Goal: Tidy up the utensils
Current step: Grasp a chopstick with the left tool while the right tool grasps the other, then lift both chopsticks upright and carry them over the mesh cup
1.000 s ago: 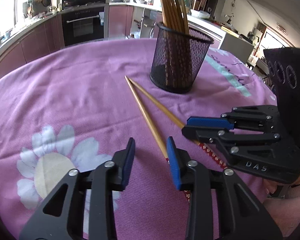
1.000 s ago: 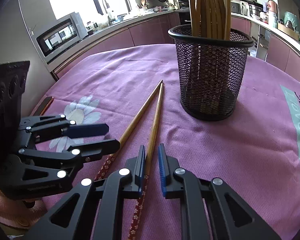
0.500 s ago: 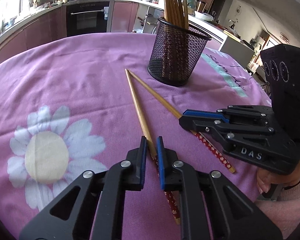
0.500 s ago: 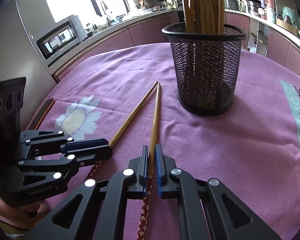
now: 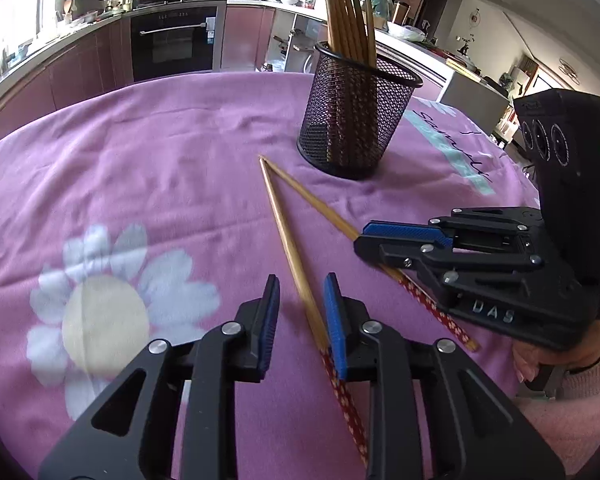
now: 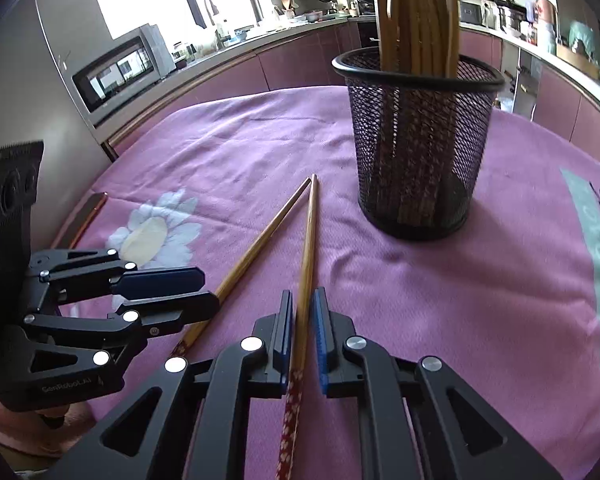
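Two wooden chopsticks with red patterned ends lie on the purple tablecloth in a V, tips meeting near a black mesh holder point(image 5: 356, 120) that is full of several chopsticks. My left gripper point(image 5: 302, 296) is open around the left chopstick point(image 5: 288, 240), which lies against the right pad. My right gripper point(image 6: 302, 320) straddles the other chopstick point(image 6: 307, 256), its jaws slightly apart, with narrow gaps on both sides. The holder point(image 6: 416, 140) stands ahead and to the right in the right wrist view. Each gripper shows in the other's view, the right one point(image 5: 384, 240) and the left one point(image 6: 192, 292).
The round table wears a purple cloth point(image 5: 160, 168) with a white flower print point(image 5: 100, 308) and a teal band point(image 6: 596, 248). A phone-like object point(image 6: 88, 216) lies at the left table edge. Kitchen counters and an oven stand behind.
My left gripper shut on the left chopstick half a second ago and has now opened again. My right gripper, which had closed on its chopstick, has also opened slightly.
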Available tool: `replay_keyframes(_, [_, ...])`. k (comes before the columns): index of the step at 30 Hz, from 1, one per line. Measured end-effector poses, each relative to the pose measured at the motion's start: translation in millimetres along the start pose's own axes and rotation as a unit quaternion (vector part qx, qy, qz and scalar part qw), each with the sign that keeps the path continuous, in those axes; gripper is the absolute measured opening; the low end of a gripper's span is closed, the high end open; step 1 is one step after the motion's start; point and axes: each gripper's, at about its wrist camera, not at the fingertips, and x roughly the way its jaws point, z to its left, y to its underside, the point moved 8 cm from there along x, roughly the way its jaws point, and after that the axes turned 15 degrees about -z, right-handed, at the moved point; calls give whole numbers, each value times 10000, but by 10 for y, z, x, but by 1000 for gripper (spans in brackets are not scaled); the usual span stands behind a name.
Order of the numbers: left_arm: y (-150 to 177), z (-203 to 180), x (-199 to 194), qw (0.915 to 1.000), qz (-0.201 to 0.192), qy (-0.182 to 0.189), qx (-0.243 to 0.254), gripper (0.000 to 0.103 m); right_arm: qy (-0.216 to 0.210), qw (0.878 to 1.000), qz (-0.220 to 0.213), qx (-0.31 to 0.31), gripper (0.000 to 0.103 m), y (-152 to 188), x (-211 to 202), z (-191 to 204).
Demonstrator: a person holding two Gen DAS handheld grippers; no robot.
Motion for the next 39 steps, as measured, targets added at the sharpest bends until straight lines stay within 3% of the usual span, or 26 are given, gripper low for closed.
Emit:
replay_keyframes(10, [-73,14,196,9999,29,-115,99,21,125,9996,9,-264,12,-102,146,17])
replay_keyframes(15, [-101,39,252,9998,19,-180,51,11,192,9994,2,-305,7,-117,157,2])
replay_keyframes(26, [-131,76,249,9995,-41,-220,-219,8,-77,9998,-108,163,6,-136,42,-83])
replay_keyframes(39, [-288,-19,15,9992,-310,-8,-233,8,-395,9969,-570,359,6,-290,-311,-76])
